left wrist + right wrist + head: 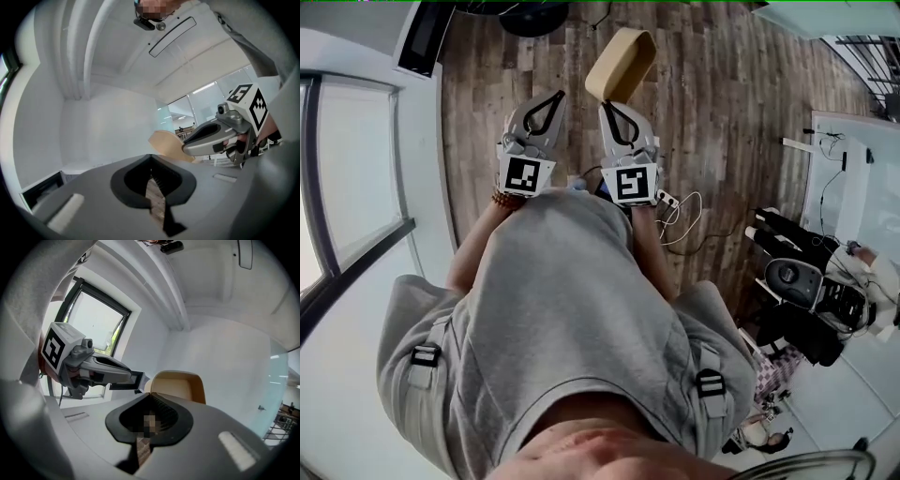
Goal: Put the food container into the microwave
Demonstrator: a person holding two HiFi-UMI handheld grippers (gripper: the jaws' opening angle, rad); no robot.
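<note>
Food container (622, 62): tan, oblong with rounded corners, held in the air over the wooden floor (722, 94), far in front of the person and just beyond the right gripper's tips.
Right gripper (605, 101): closed on the container's near edge, pinching its wall at the rim.
Left gripper (556, 95): jaws drawn together with nothing between them, held just left of the right one and apart from the container.
Pointing: the long axis runs from near left to far right in the head view. The container is tilted, not level, and the right gripper view looks into its open mouth.
Handling: it looks light and thin-walled, fairly stiff but likely to flex or pivot on a one-edge pinch. Any contents could spill at this tilt. A grip at the middle of a long wall, with the mouth up, seems safer.
Microwave: a dark-fronted box (422, 37) sits on the white counter (356, 56) at far left. Whether that is it, I cannot tell.
</note>
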